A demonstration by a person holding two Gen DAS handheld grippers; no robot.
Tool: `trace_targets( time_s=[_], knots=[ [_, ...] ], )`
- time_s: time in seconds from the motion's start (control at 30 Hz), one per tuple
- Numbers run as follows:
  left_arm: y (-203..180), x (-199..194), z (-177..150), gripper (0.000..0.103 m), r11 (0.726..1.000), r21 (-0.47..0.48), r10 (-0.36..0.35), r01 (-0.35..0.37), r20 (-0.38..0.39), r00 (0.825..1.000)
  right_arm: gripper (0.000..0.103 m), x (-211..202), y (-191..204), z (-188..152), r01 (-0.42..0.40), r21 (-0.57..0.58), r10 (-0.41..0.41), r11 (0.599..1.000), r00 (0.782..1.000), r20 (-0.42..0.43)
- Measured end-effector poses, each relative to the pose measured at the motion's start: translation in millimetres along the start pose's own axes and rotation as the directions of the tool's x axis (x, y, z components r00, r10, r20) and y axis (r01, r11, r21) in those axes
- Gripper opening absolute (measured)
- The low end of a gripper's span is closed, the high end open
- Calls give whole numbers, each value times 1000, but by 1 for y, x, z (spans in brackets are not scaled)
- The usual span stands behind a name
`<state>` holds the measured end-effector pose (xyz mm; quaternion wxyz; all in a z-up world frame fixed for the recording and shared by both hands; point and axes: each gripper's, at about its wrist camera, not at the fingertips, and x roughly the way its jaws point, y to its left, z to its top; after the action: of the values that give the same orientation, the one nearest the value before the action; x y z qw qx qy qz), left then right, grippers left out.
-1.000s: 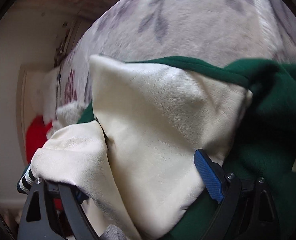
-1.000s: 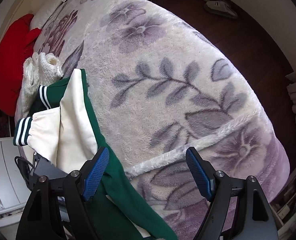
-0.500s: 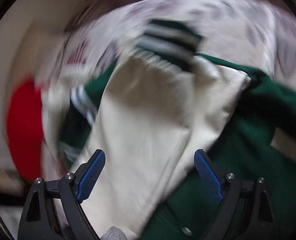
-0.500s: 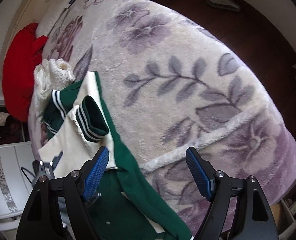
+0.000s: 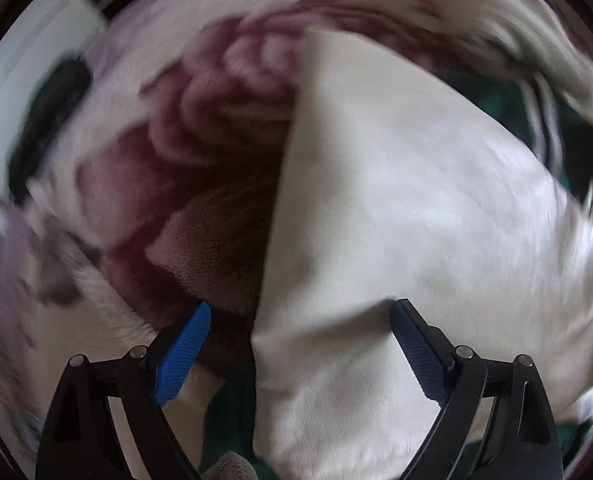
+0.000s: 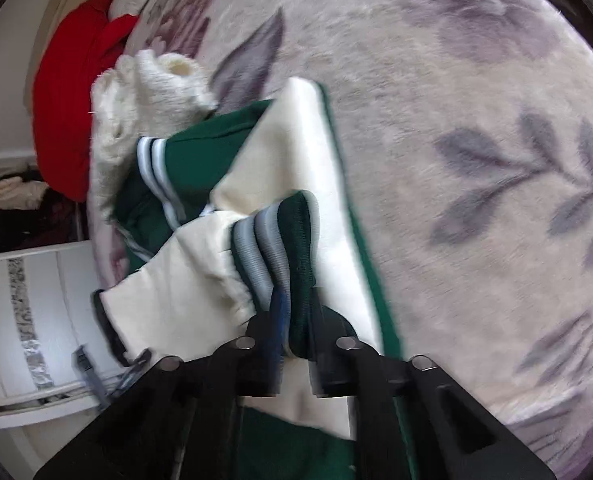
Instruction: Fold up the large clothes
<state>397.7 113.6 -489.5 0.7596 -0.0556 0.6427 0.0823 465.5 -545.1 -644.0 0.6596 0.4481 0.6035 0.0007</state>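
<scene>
Currently the right gripper (image 6: 296, 320) has its jaws drawn close together, clamped on the striped ribbed cuff (image 6: 284, 240) of the green and cream varsity jacket (image 6: 296, 152); the cuff's dark green edge runs down between the fingers, its grey-white bands just above the fingertips; the cream sleeve (image 6: 184, 276) trails off to the left of the gripper. Jacket lies bunched on the floral fleece blanket (image 6: 476, 100), at its left side; a second striped band (image 6: 156, 172) on the green body shows further up; a fluffy cream garment (image 6: 152, 92) touches the jacket's upper edge; a red cushion (image 6: 72, 92) sits beyond it, at the blanket's far left; white furniture (image 6: 36, 320) stands beside the bed, lower left.

Left wrist view is motion-blurred; left gripper (image 5: 296, 354) has its jaws spread wide, holding nothing; a cream panel (image 5: 396, 208) of the jacket fills the space ahead and reaches down between the two blue pads (image 5: 180, 352); the right pad sits against or just over the cream fabric, contact cannot be told; the left pad is over the maroon flower print (image 5: 200, 184) of the blanket; green fabric with white stripes (image 5: 544, 120) shows at the upper right.
</scene>
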Motion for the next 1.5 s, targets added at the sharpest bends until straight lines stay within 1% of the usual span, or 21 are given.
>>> trace_targets(
  time_s=[0.03,0.07,0.1,0.17,0.2,0.23,0.27,0.3,0.33,0.37,0.5,0.63,0.73,0.8,0.9,0.97,1.03,1.17,1.3,1.37,1.5],
  knots=[
    [8,7,3,97,999,-28,-33,32,-9,999,9,-3,4,-3,-40,8,40,999,999,1],
    [10,11,4,102,999,-31,-39,38,-13,999,9,-6,8,-7,-33,-5,33,999,999,5],
    [11,13,4,102,999,-26,-43,42,-11,999,10,-2,7,-8,57,-34,-57,998,998,-4],
    [8,7,0,102,999,2,-33,33,-4,999,14,7,-9,-9,241,-53,-243,969,969,-37],
    [5,-1,-4,101,999,26,-26,26,3,1000,17,6,-17,-13,263,-37,-264,964,963,-54],
    [3,-8,-10,101,998,47,-35,34,12,999,18,2,-24,-19,252,-13,-252,968,965,-72],
    [1,-19,-20,101,996,73,-55,53,22,998,26,-7,-34,-33,215,21,-212,976,972,-104],
    [0,-31,-34,101,992,100,-76,73,25,997,35,-14,-41,-49,205,43,-199,978,972,-124],
    [1,-39,-46,101,989,119,-91,87,23,996,54,-20,-45,-61,210,56,-201,976,970,-135],
    [0,-48,-62,101,984,147,-101,97,19,995,60,-28,-50,-88,226,77,-213,971,965,-151],
    [2,-67,-118,101,968,210,-125,138,-70,990,60,-22,-49,-184,244,118,-206,963,942,-265],
    [-6,-57,-181,101,947,253,-142,198,-221,965,60,18,-31,-272,215,150,-142,965,910,-390],
    [-16,-52,-196,101,926,329,-116,184,-216,970,60,29,-16,-299,177,194,-96,965,925,-367],
    [-22,-53,-194,101,920,359,-104,161,-171,980,60,17,-6,-288,153,222,-84,963,953,-292],
    [-30,-53,-184,101,924,371,-72,97,-83,994,60,-17,8,-247,150,202,-112,968,975,-190],
    [-30,-48,-173,102,939,330,-77,93,-60,995,60,-38,13,-218,163,180,-139,970,980,-139],
    [-32,-47,-160,102,950,282,-125,135,-53,991,60,-63,15,-178,171,161,-158,972,983,-92],
    [-45,-61,-136,102,972,195,-131,127,10,991,60,-88,11,-91,146,124,-145,982,989,-17],
    [-66,-83,-154,102,997,59,-56,53,46,997,60,-83,-27,0,124,83,-122,989,992,-35],
    [-84,-89,-174,102,1000,9,4,-4,45,999,60,-66,-36,30,134,43,-129,990,986,-103],
    [-116,-89,-227,102,994,-52,94,-94,-4,996,60,-28,-35,25,79,-133,-115,988,948,-296]
  ],
)
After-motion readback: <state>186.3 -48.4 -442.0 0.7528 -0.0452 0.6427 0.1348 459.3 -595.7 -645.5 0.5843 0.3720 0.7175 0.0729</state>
